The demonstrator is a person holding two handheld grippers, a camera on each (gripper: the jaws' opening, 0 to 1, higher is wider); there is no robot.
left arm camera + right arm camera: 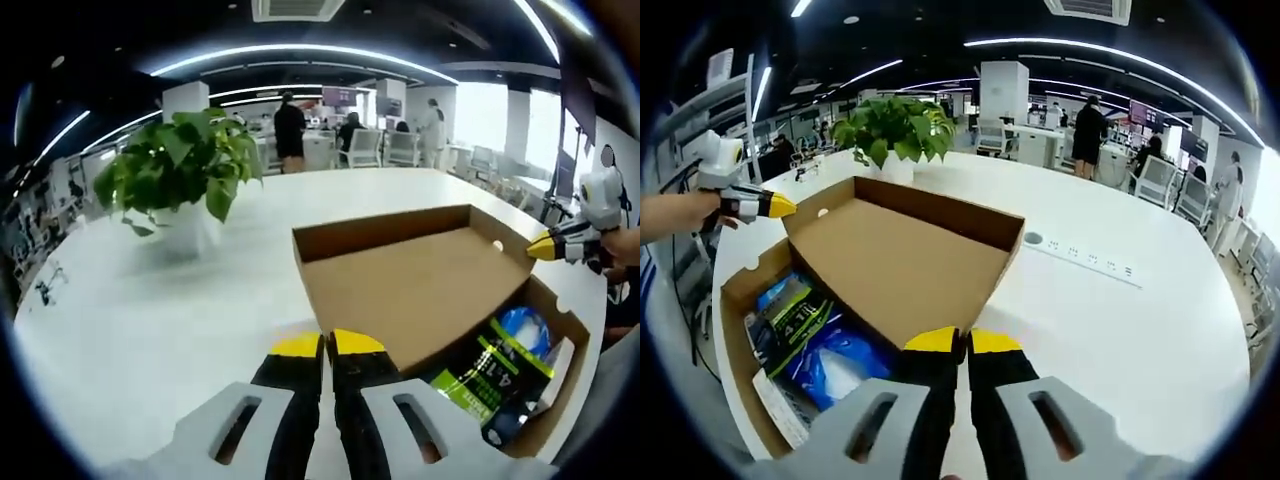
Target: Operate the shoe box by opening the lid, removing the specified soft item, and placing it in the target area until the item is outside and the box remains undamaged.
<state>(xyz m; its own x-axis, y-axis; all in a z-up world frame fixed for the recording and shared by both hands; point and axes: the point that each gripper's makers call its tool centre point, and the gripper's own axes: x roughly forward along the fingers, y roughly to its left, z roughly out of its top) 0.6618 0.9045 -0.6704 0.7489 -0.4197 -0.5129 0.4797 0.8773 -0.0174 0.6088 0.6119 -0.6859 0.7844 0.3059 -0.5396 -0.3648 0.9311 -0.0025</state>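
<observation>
The cardboard shoe box (430,300) sits open at right on the glossy white counter (150,320), its flat lid (910,265) raised. Crinkly blue-green packets (815,340) lie inside. The left claw (328,345) and right claw (962,342) are both closed, yellow tips together.

An open shoe box (420,290) with raised lid (400,262) is seen on a white table (150,320), packaged items (500,370) inside, the left gripper (327,345) closed before it.

Large white table (1120,330): open brown cardboard shoe box (890,265) just ahead of the jaws; potted green plant (892,135) and white power strip (1080,258) beyond.
</observation>
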